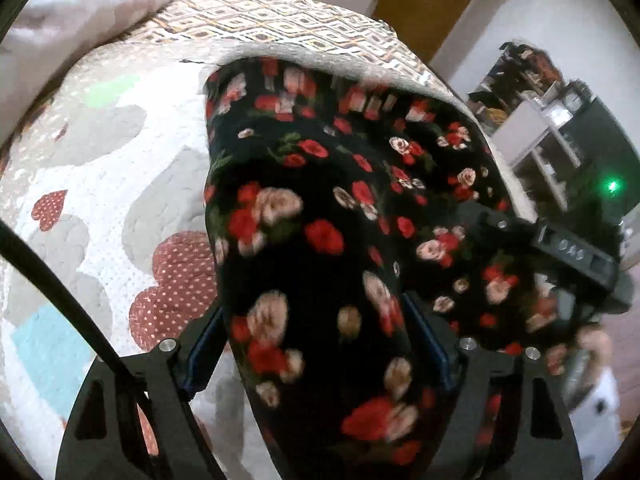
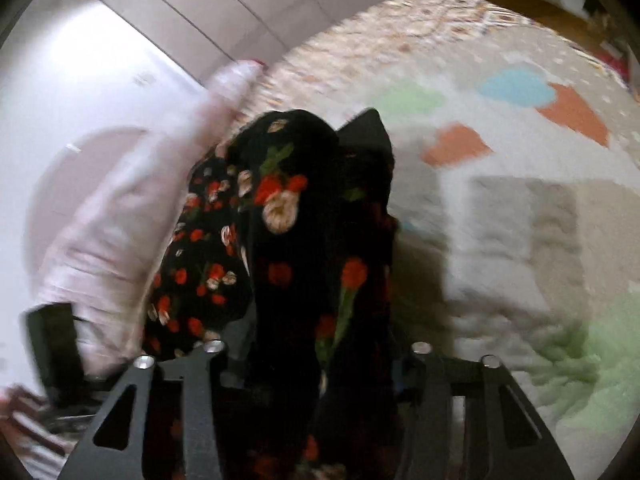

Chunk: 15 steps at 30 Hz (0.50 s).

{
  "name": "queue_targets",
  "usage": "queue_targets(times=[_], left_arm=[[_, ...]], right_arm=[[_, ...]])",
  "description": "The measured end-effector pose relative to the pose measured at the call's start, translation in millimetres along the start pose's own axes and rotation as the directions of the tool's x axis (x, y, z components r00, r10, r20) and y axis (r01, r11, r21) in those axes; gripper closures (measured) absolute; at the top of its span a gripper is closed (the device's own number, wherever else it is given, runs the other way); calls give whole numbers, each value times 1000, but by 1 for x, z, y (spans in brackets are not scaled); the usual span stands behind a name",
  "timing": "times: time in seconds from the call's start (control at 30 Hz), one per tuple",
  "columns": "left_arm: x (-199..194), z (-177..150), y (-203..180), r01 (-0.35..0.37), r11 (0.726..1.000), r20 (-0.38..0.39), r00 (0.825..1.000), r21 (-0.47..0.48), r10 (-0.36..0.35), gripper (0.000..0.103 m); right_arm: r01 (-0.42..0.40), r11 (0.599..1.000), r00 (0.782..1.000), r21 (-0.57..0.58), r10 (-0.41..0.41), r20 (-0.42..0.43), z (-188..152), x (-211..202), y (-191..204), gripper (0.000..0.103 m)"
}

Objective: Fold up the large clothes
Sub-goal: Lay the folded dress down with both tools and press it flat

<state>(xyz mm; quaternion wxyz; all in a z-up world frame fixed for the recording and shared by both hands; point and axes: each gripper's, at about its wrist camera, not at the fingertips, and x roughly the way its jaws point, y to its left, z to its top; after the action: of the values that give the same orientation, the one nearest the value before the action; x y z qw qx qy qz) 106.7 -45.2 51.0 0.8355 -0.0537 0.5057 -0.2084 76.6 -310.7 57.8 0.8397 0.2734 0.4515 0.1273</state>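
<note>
black garment printed with red and cream roses draped over a bed's quilted cover with heart patches, bunched and lifted at the near end. left gripper clamped on a thick fold of the cloth, jaws fairly wide. right gripper likewise closed on a hanging bundle of the same fabric. pale pink pillow at left, blurred.

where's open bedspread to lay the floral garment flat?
Free: the heart-print quilt beside the black floral garment, out to the pale pillow; in the right wrist view, the quilt stretch with blue and orange hearts. Crowded: the strip between garment and bed edge, where the right gripper sits.
</note>
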Motion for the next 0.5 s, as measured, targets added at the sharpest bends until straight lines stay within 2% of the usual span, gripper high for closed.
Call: queue_targets(times=[0.07, 0.1, 0.17, 0.23, 0.33, 0.4, 0.47, 0.5], left_arm=[[-4, -2, 1, -9, 1000, 16, 1000, -6, 9, 16], [-6, -4, -2, -15, 1000, 20, 1000, -5, 16, 17], [-19, -5, -10, -46, 999, 50, 998, 27, 44, 17], [-41, -11, -20, -101, 993, 108, 990, 63, 94, 17], [-73, -26, -28, -152, 986, 190, 972, 71, 136, 17], [-86, -42, -31, -162, 985, 223, 964, 62, 145, 17], [-89, -55, -28, -182, 982, 226, 960, 45, 167, 17], [-83, -64, -25, -190, 981, 223, 958, 29, 179, 17]], right_arm=[[5, 999, 1000, 49, -5, 13, -2, 1, -6, 31], [4, 998, 1000, 61, -5, 11, -1, -1, -4, 31], [59, 998, 998, 8, -59, 31, 7, -17, 11, 32], [111, 992, 989, -61, -104, 110, 10, -46, 34, 37], [106, 985, 980, -135, -80, 183, 3, -88, 65, 51], [61, 981, 981, -183, -26, 190, -11, -104, 83, 60], [11, 976, 989, -215, 22, 150, -29, -102, 92, 69], [7, 975, 991, -224, 23, 128, -39, -99, 89, 70]])
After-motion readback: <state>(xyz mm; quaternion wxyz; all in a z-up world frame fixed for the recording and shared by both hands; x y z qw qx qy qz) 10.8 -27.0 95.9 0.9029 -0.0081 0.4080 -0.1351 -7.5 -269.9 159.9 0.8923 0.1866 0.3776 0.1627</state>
